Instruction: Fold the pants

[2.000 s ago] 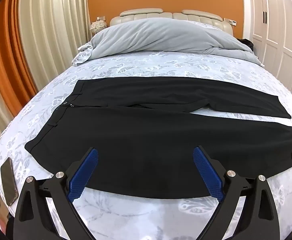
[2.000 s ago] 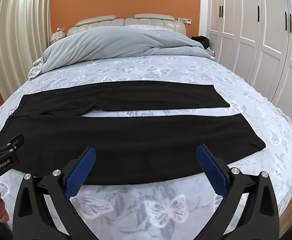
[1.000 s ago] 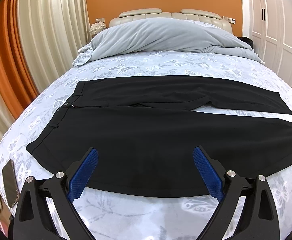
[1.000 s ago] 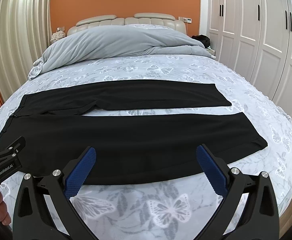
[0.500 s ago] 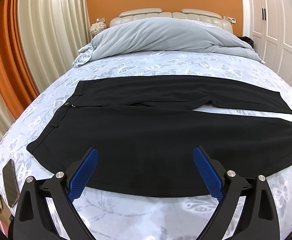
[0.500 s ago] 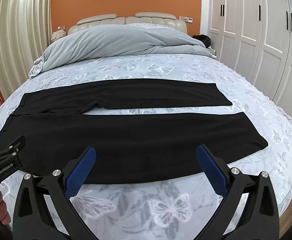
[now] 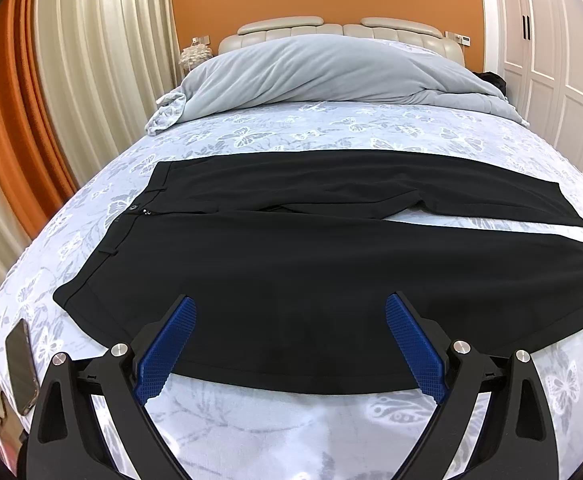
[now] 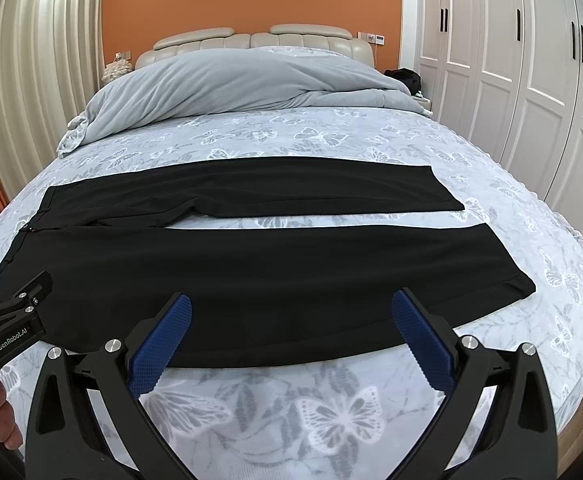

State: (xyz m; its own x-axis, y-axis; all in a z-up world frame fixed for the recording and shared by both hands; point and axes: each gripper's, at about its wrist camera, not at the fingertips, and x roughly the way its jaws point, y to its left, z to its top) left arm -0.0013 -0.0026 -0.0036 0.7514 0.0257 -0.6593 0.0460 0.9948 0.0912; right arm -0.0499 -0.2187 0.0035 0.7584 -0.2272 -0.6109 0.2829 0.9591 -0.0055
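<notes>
**Now: pants flat on the bed**

Your left gripper [image 7: 289, 340] and right gripper [image 8: 291, 340] hover with fingers apart over the near bed [image 8: 331, 412] edge. Black pants [image 8: 251, 272] lie spread across the butterfly sheet, grey duvet [image 8: 231, 80] beyond. Only the left view shows the phone [image 7: 21, 368]; the right shows wardrobe doors [image 8: 511, 60].

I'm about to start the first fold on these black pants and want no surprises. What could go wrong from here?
1. The pants lie near the bed's front edge; a pull toward you could drag the near leg off.
2. The phone sits at the left corner of the mattress; sweeping the waistband might knock it down.
3. Both the left gripper and right gripper are open; thin fabric may slip from a shallow pinch.
</notes>
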